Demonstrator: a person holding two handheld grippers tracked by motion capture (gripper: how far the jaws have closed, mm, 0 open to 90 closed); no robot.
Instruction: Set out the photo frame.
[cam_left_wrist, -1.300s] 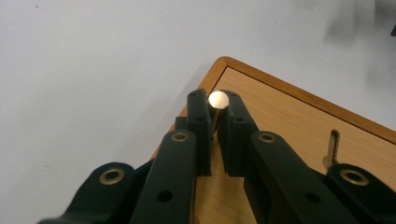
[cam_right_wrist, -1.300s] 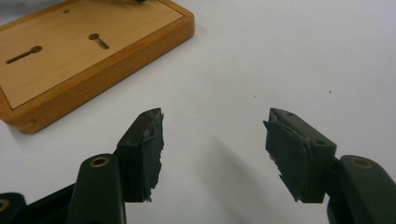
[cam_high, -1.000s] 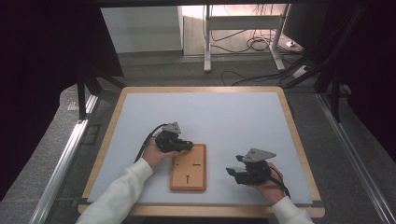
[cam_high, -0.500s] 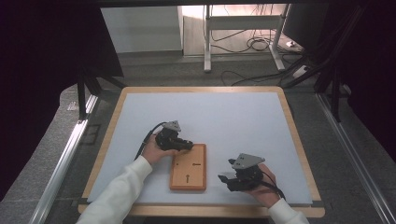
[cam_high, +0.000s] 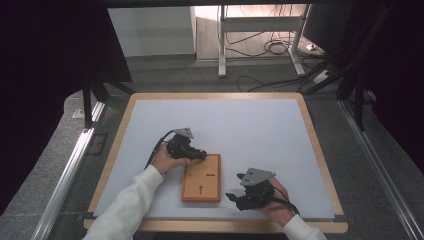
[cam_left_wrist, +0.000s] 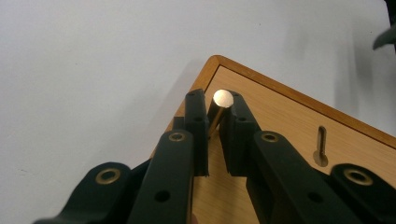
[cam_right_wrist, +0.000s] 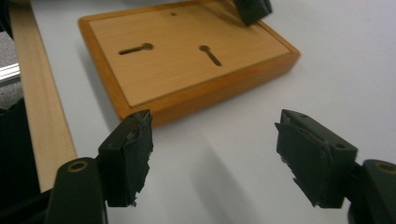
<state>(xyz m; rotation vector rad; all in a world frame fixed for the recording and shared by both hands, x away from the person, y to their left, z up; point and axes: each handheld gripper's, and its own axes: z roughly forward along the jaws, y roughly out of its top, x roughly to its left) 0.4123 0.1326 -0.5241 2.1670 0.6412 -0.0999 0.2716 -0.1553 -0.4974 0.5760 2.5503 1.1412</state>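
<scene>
My left gripper (cam_high: 196, 154) has its jaws clenched on the short brass-coloured metal pin (cam_left_wrist: 218, 109) at the flat wooden board's (cam_high: 202, 178) 11 o'clock corner, while my right gripper (cam_high: 238, 191), jaws just opening and empty, sits at the board's 4 o'clock on the desk (cam_high: 260, 130).

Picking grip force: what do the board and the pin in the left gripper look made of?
Board: looks like wood, with visible grain, a darker orange rounded rim and a smooth, maybe varnished finish. Pin: looks like metal, brass-coloured with a shiny round end face; the alloy can't be told. The left gripper is clamped on it.
</scene>
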